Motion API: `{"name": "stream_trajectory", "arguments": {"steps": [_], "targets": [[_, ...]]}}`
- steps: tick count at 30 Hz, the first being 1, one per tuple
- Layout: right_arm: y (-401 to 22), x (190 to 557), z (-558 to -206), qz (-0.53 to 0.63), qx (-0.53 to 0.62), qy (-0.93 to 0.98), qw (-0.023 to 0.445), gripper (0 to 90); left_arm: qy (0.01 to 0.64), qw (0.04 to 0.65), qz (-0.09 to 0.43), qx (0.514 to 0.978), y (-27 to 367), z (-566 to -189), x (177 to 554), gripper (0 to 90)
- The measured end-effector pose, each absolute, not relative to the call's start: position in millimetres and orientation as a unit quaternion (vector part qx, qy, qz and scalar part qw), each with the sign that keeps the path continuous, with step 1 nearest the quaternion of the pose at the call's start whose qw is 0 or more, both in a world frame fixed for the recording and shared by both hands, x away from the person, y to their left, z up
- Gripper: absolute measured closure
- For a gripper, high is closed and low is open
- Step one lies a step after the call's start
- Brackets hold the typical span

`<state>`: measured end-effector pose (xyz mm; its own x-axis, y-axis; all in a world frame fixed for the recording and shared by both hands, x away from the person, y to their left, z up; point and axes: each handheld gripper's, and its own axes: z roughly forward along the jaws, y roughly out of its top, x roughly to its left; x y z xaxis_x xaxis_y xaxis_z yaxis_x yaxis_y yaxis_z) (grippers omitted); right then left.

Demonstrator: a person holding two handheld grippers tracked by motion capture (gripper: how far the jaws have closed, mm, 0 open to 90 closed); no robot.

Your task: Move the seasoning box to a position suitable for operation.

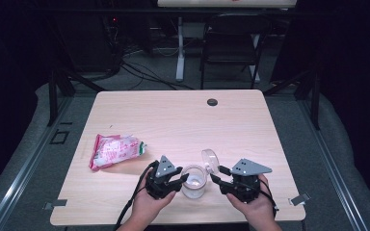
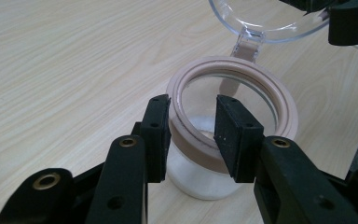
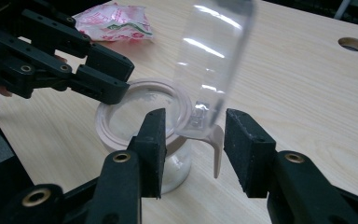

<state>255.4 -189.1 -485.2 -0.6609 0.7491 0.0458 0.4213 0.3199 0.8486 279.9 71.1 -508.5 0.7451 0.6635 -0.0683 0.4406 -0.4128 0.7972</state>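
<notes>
Packet point(image 1: 115, 150) print unreadable; jar point(image 1: 193, 182) unlabelled.

We see a small clear jar point(image 1: 193, 182) standing upright near the front edge of the worktop point(image 1: 183, 115), with something white at its bottom. A wide pinkish ring point(image 2: 279, 100) rims its open mouth. Its round clear lid point(image 3: 214, 60) is flipped up, standing almost upright on a hinge at the ring's edge, with a pinkish tab point(image 3: 217, 154) hanging down the outside below the hinge. In the high view the lid rises at the jar's right side. To the left, well apart from the jar, lies a crumpled pink and white packet point(image 1: 114, 150).
</notes>
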Motion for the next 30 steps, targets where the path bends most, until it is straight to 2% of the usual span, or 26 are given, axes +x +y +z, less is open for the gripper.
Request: {"name": "stream_trajectory", "arguments": {"steps": [7,30], "targets": [[-190.5,258.6,-488.4,0.451,0.378,0.789,0.178,58.7,0.332,0.430,0.132,0.830,71.8,-507.9,279.8,64.5],[-194.6,273.0,-488.1,0.455,0.395,0.779,0.171,68.1,0.342,0.437,0.140,0.820,85.8,-504.7,279.2,62.5]]}}
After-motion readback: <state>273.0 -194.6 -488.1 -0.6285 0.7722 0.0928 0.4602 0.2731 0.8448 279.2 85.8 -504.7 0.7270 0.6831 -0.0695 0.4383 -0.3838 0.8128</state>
